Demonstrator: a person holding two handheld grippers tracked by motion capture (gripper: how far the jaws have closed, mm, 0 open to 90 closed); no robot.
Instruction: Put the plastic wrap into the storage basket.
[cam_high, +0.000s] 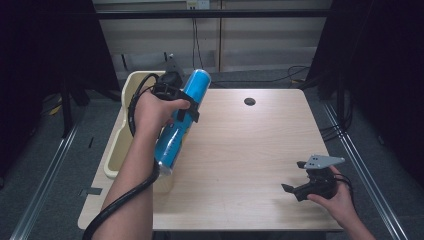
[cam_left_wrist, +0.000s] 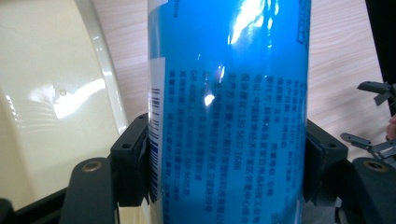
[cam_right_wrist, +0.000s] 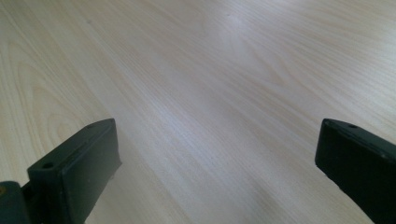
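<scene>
I've got the blue can (cam_high: 181, 120) up off the table, tilted, its top leaning far and right, its lower end hanging over the near end of the cream tub (cam_high: 116, 150) at the table's left edge. My left gripper (cam_high: 176, 102) is clamped on it about mid-body; in the left gripper view the jaws press flat against both sides of the glossy label.

My worry is that slick wrap: on a long can held at a slant, the weight on either side of the grip could make it pivot or slide through the pads. If it slips it drops onto the tub's rim or the wooden table (cam_high: 250, 150) and rolls.

My right gripper (cam_high: 305, 182) sits low at the near right, well apart from the can, jaws spread wide over bare wood, holding nothing. It's too far off to catch a slip.
</scene>
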